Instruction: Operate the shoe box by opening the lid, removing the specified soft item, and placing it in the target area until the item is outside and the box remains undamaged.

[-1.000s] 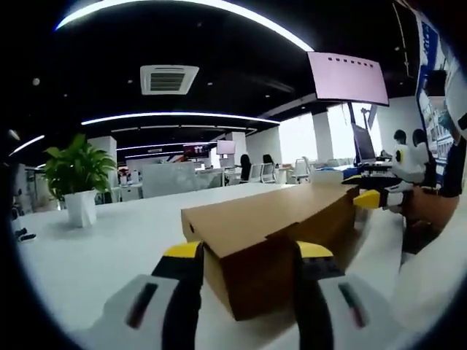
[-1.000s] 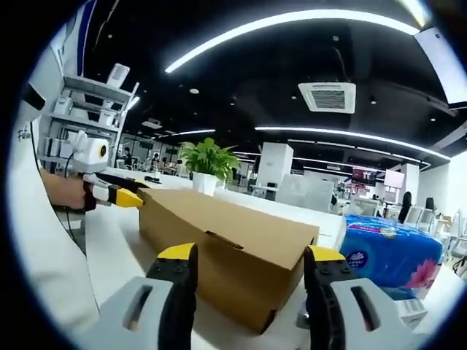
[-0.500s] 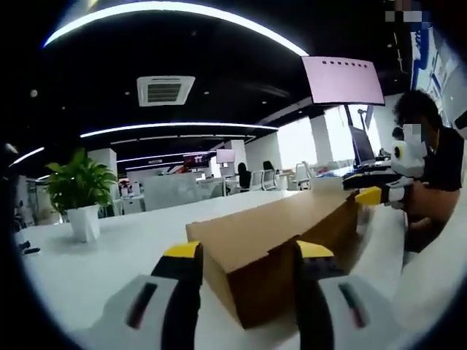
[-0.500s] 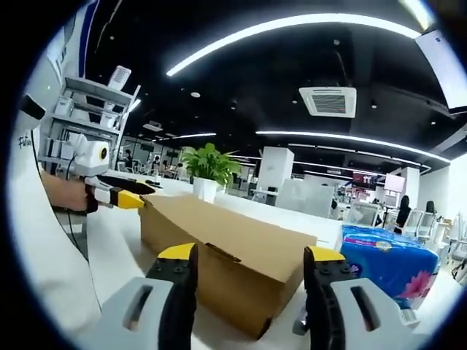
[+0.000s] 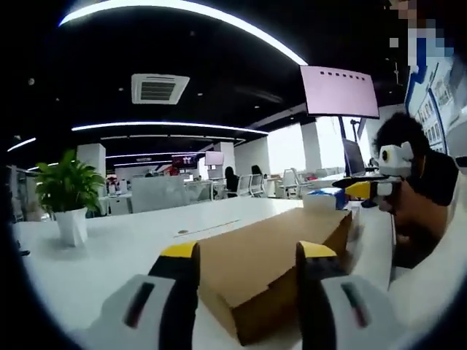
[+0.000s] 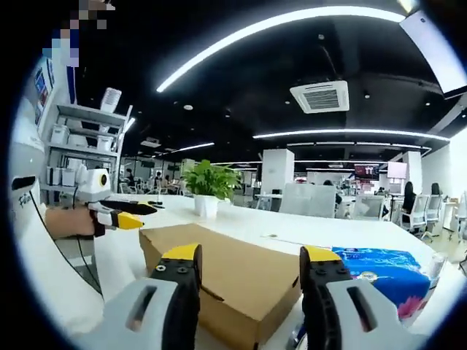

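A closed brown cardboard shoe box [image 5: 273, 244] lies lengthwise on the white table [image 5: 102, 251], its lid flat. In the left gripper view, my left gripper [image 5: 246, 252] stands open over the box's near end, its yellow-tipped jaws on either side of it. At the box's other end [image 6: 233, 270], my right gripper [image 6: 250, 255] is open too, straddling that corner. Each gripper shows in the other's view, held just past the far end: the right gripper [image 5: 363, 189] and the left gripper [image 6: 121, 218]. The soft item is hidden inside the box.
A blue plastic-wrapped tissue pack [image 6: 384, 265] lies on the table beside the box. A potted plant [image 5: 64, 193] stands further back on the table. A person's hand [image 6: 64, 222] holds the left gripper. Shelving [image 6: 76, 149] stands behind it.
Both views have risen and now look down on more of the lid. The box has not moved and both grippers stay open.
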Available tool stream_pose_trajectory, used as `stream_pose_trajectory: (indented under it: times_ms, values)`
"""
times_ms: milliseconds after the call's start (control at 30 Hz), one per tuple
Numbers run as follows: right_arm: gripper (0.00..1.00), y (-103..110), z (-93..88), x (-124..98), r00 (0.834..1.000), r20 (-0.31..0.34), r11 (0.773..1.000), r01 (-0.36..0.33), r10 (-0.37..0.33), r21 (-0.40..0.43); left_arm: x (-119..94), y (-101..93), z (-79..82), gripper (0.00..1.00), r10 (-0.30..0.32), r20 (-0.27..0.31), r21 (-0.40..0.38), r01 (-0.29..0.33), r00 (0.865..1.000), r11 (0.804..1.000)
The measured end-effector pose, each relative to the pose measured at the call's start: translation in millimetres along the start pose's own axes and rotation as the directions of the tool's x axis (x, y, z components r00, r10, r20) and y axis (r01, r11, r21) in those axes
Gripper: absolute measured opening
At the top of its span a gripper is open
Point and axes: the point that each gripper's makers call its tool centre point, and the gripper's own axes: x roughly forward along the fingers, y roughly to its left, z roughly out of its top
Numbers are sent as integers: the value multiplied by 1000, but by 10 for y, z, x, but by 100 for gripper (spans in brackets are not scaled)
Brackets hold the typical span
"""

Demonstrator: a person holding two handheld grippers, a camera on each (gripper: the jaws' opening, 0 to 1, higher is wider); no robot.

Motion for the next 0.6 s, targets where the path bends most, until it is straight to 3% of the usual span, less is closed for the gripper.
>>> stream_pose_trajectory:
  times_ms: [400,600]
  values:
    - [57,-28,244,179,999,21,996,-26,28,-88,-69,327,499,54,43,103,-20,-41,994,999]
    - [58,-45,357,271,998,49,997,-34,38,-76,-54,380,559,54,59,98,4,-59,993,998]
